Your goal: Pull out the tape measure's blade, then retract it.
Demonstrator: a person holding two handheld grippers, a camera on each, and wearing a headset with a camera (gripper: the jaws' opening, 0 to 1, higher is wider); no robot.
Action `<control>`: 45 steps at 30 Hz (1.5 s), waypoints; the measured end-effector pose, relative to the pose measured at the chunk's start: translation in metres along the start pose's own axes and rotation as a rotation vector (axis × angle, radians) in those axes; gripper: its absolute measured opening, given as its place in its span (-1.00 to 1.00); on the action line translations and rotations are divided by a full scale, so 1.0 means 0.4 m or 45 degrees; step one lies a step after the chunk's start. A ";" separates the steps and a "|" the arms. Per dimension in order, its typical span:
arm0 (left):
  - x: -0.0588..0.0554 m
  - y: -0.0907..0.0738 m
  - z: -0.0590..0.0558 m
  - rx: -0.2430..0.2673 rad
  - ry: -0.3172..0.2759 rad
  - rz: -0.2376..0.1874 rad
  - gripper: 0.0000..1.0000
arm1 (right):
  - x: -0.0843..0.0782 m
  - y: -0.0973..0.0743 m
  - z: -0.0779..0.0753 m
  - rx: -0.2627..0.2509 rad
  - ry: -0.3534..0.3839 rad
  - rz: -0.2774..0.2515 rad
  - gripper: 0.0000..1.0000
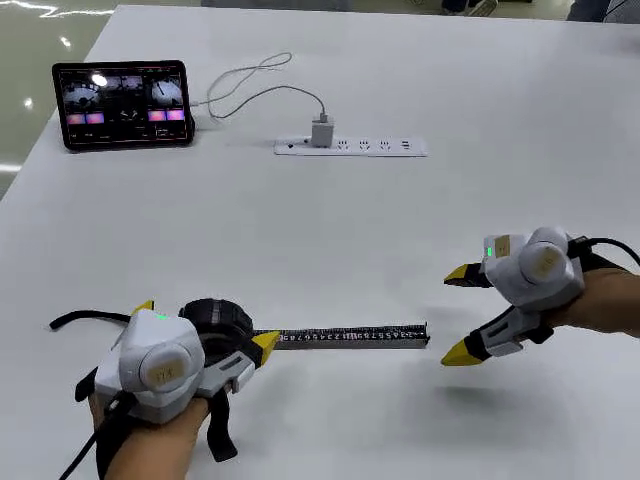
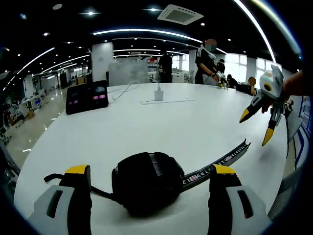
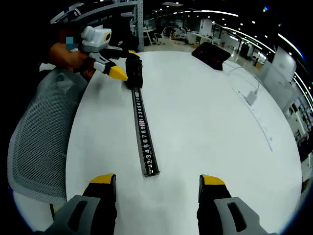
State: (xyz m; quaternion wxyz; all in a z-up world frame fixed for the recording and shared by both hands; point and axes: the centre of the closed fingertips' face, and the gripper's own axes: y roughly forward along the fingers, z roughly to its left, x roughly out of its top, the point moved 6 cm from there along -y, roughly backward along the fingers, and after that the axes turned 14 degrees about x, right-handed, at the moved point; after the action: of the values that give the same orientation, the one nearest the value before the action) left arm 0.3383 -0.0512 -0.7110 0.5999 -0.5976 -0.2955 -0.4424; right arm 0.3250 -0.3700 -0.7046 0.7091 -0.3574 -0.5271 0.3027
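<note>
A black tape measure case (image 1: 216, 322) lies on the white table (image 1: 330, 230), its blade (image 1: 350, 336) pulled out flat to the right. My left gripper (image 1: 205, 325) stands open around the case, and its jaws seem to stand a little off the sides. In the left gripper view the case (image 2: 148, 182) sits between the yellow-tipped jaws of the left gripper (image 2: 149, 170). My right gripper (image 1: 456, 312) hovers open just right of the blade's end hook (image 1: 426, 335). In the right gripper view that hook (image 3: 150, 171) lies just ahead of the right gripper (image 3: 158, 180), untouched.
A tablet (image 1: 124, 104) stands at the back left. A white power strip (image 1: 350, 147) with a charger (image 1: 322, 132) and cable lies behind the work area. A mesh chair (image 3: 39, 147) sits off the table's edge. People stand in the background (image 2: 208, 63).
</note>
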 end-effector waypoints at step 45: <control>0.002 0.018 0.001 0.025 -0.039 -0.029 0.76 | -0.003 0.096 -0.010 0.088 -0.054 0.242 -0.80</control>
State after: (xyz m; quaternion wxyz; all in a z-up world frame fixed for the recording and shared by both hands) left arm 0.3451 -0.0518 -0.7136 0.5960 -0.5951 -0.3156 -0.4372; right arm 0.3264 -0.3502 -0.7376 0.6777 -0.3748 -0.4949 0.3942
